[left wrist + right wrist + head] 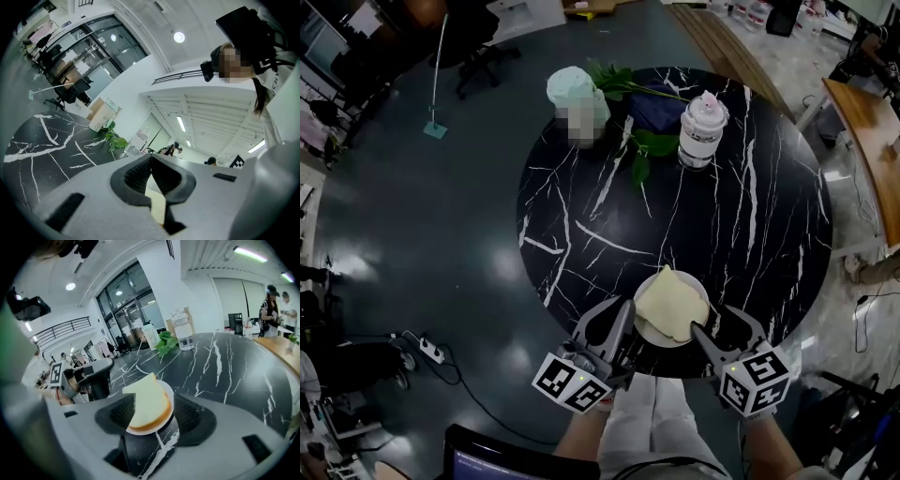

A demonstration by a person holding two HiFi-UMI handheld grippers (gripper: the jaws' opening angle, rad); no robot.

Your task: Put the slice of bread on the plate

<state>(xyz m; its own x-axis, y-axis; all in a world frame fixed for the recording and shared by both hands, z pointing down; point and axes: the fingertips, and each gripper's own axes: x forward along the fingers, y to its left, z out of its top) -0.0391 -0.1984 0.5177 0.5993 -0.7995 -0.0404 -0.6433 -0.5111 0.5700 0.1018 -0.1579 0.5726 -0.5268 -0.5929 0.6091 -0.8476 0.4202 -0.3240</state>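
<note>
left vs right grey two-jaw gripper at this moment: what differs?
The left grey two-jaw gripper has its jaws shut together; the right grey two-jaw gripper has them wide apart. The left points level across the black marble table; the right tilts down at the pale bread slice on the white round plate. Left sits at the plate's left edge, right at its right edge. Shared: same build; neither grips the bread.

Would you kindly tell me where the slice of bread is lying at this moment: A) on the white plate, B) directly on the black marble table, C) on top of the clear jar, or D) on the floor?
A: the slice of bread rests on the white plate, whose rim shows beneath its crust.
</note>
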